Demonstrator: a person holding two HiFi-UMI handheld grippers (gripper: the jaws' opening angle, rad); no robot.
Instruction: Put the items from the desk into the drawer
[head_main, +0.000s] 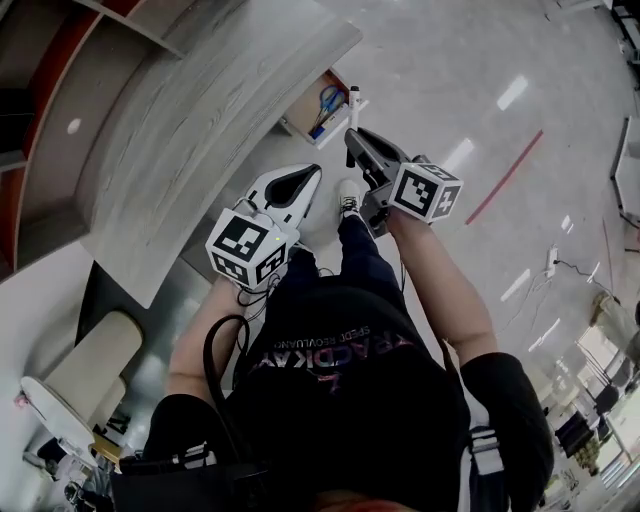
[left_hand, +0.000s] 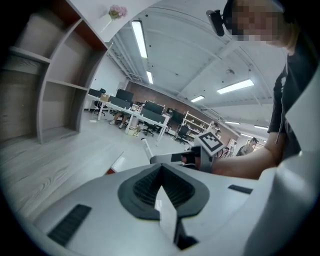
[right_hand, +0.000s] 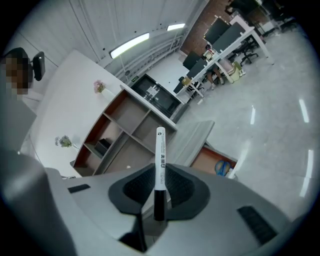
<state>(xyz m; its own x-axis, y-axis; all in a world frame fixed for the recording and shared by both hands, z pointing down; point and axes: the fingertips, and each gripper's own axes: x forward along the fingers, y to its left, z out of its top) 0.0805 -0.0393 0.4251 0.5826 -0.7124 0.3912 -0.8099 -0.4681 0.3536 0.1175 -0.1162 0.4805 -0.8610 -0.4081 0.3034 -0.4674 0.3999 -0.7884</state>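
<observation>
Nearest the person, the left gripper (head_main: 303, 178) is white, and its jaws are clenched tip to tip with nothing between them. It sits on the person's side of the drawer (head_main: 296, 124), well short of it.

A little farther out, the dark right gripper (head_main: 353, 138) has its jaws grasping a marker (right_hand: 160, 155). They hold it by the black end, and the white barrel sticks straight out past the jaw tips. In the head view the marker's free end shows just beside the drawer's right edge. How high it hangs above the drawer cannot be told.

The drawer is pulled open, with brown wooden walls, and a pair of blue-handled scissors (head_main: 327, 98) lies inside.

Above the drawer runs the curved grey wood-grain bench (head_main: 200, 130), from under whose end the drawer projects.

Beyond the bench, farthest from the drawer, is a shelf unit (right_hand: 125, 127) with brown-edged compartments. One of them holds a small dark object.
</observation>
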